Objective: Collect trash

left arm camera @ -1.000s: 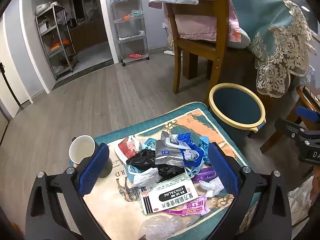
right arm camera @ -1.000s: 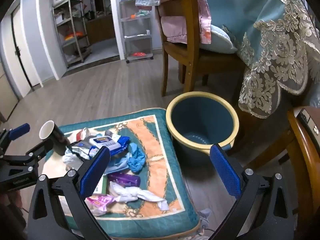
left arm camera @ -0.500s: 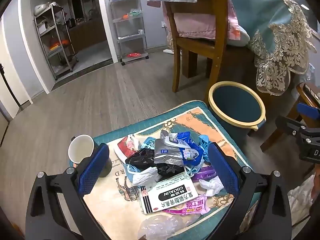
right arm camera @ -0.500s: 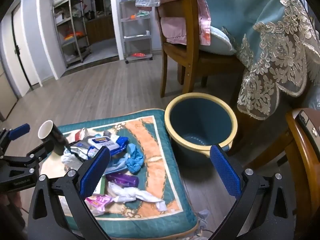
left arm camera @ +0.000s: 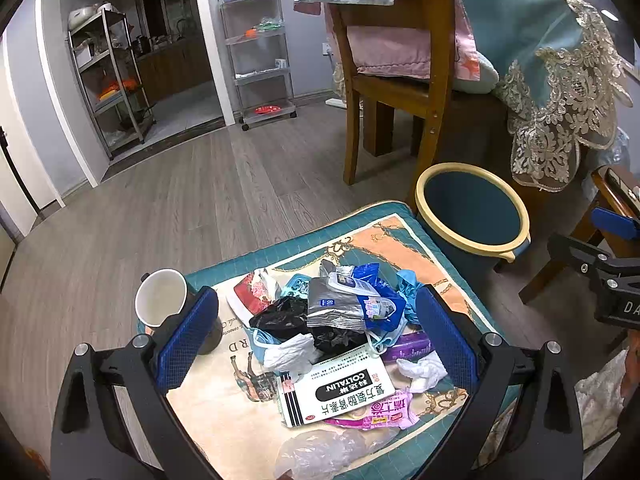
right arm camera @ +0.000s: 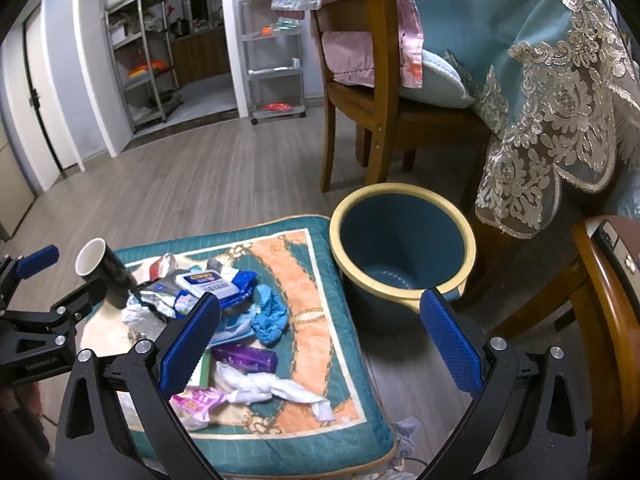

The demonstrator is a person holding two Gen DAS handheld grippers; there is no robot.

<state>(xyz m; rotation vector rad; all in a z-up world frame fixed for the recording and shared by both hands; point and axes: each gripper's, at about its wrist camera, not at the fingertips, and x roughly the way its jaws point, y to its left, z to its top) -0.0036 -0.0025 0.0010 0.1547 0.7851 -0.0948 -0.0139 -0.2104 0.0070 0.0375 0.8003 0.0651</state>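
Teal quilted cushion (left arm camera: 256, 258) carries everything here, and the trash sits heaped toward its middle so either gripper can reach it. At the cushion's left edge a paper cup (left arm camera: 160, 298) stands upright, apart from the heap. Next comes the trash pile (left arm camera: 340, 320): a black bag, a silver-and-blue wrapper, a white medicine box (left arm camera: 338, 390) lying flat near the front edge, a purple packet and crumpled tissue. The left gripper (left arm camera: 316, 344) hovers over this pile with its fingers spread wide and nothing between them, likely lining up a first pick. Just off the cushion's right edge stands the blue bin (right arm camera: 402, 246), empty and close, so each drop needs only a short carry. The right gripper (right arm camera: 320, 344) hangs above the cushion's right edge, fingers likewise wide apart and empty.
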